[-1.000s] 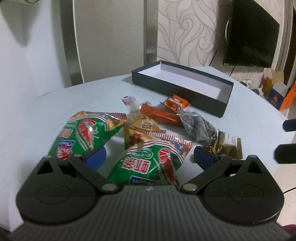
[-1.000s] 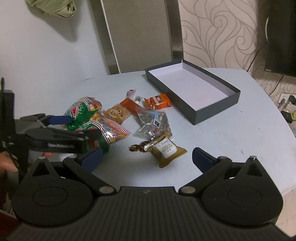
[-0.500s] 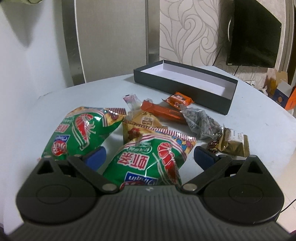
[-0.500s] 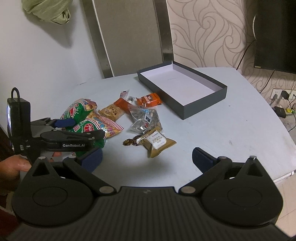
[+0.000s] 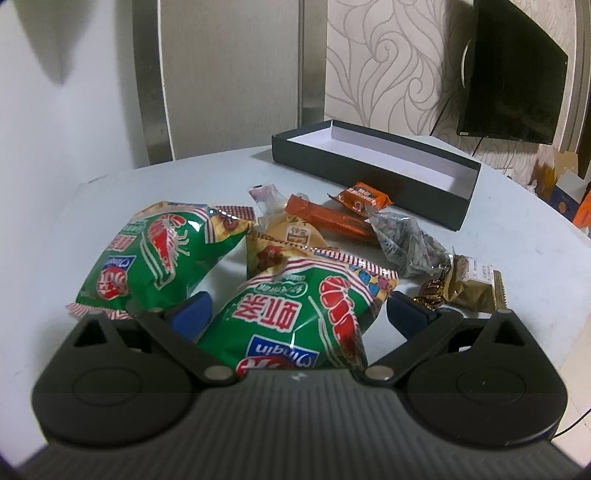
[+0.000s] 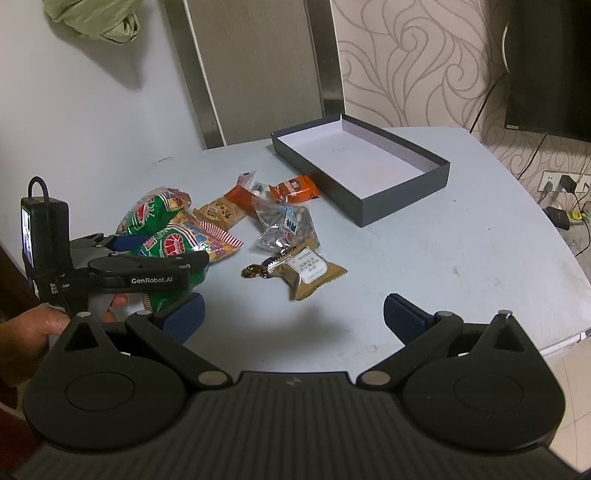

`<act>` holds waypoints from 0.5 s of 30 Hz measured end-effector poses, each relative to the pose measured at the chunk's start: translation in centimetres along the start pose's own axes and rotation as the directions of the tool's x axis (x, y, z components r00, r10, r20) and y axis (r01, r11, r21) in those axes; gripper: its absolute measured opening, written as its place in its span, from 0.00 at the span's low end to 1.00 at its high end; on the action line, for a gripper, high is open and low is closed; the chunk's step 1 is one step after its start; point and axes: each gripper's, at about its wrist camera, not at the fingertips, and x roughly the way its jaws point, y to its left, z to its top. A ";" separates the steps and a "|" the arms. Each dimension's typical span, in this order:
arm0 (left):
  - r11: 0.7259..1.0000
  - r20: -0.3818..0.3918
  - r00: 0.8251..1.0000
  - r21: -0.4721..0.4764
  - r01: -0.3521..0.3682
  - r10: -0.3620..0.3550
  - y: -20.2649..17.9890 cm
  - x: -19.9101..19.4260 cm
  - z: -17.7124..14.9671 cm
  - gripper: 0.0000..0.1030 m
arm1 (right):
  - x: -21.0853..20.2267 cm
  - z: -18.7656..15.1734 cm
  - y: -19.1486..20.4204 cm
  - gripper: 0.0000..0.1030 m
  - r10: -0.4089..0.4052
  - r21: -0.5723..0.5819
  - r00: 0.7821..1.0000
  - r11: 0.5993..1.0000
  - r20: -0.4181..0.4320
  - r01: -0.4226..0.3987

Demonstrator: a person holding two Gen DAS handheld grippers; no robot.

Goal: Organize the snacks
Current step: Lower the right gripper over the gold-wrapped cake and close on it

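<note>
Lying across the lower half of both views: a pale blue-grey table point(image 6: 461, 240), scuffed and lightly stained, rounded at its far edge. Beyond it, a white wall upper left, a grey panel with metal strips upper centre, swirl-patterned wallpaper upper right, a dark TV point(image 6: 546, 62) at the right edge. Hanging in the upper left corner of the right wrist view: a green cloth point(image 6: 99, 18).

Sitting lowest in the left wrist view: left gripper point(image 5: 295, 314), jaws spread wide around a green bag point(image 5: 295, 317) printed with a red shrimp and red-white striped seams, glossy and puffed; whether the blue pads are touching it, cannot tell. Gripping the handle at the left edge of the right wrist view: a hand point(image 6: 40, 325).

Hovering at the bottom of its own view: right gripper point(image 6: 293, 317), jaws wide and holding nothing, bare table between them.

Lying just left of the first bag: a second green bag point(image 5: 155, 251), same print. Touching both from behind, mid-frame: a tan packet point(image 5: 288, 240). Right of centre: a brown cake pack point(image 6: 310, 273) with a foil candy point(image 6: 255, 271) at its left end, and just above it a clear seed bag point(image 6: 288, 227). Further up: an orange bar point(image 5: 332, 219), a small orange packet point(image 6: 295, 188), a small pink-topped sachet point(image 5: 264, 194).

Standing farthest, upper centre: a dark shallow box point(image 6: 402, 199), white inside, holding no snacks, well apart from the bags.
</note>
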 end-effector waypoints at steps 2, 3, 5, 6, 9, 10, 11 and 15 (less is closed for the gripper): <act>1.000 0.003 1.000 0.002 0.000 0.000 -0.1 0.1 0.0 1.00 | -0.1 0.0 0.0 1.00 0.003 -0.004 1.000 1.000 0.007 -0.003; 1.000 0.003 1.000 0.003 0.000 0.000 -0.1 0.2 0.0 1.00 | -0.2 0.0 -0.1 1.00 0.004 -0.007 1.000 1.000 0.009 -0.004; 1.000 -0.002 1.000 0.003 -0.004 0.004 -0.1 0.5 -0.2 1.00 | -0.1 0.0 -0.1 1.00 0.008 -0.015 1.000 1.000 0.007 -0.008; 1.000 -0.003 1.000 0.002 -0.006 0.006 -0.2 0.6 -0.4 1.00 | 0.0 0.0 -0.2 1.00 0.008 -0.019 1.000 1.000 0.004 -0.007; 1.000 -0.009 1.000 0.002 -0.010 0.010 -0.1 0.9 -0.8 1.00 | 0.0 0.1 -0.1 1.00 0.008 -0.031 1.000 0.999 -0.003 -0.008; 1.000 -0.010 1.000 0.003 -0.011 0.011 -0.2 1.0 -0.9 1.00 | 0.0 0.1 -0.1 1.00 0.010 -0.036 1.000 0.999 -0.005 -0.010; 1.000 -0.012 1.000 0.006 -0.018 0.018 -0.2 1.2 -0.9 1.00 | 0.1 0.1 -0.1 1.00 0.011 -0.039 1.000 0.999 -0.006 -0.012; 1.000 -0.006 1.000 0.008 -0.021 0.021 -0.3 1.7 -0.6 0.99 | 0.3 0.1 -0.3 1.00 0.016 -0.050 1.000 0.999 -0.018 -0.017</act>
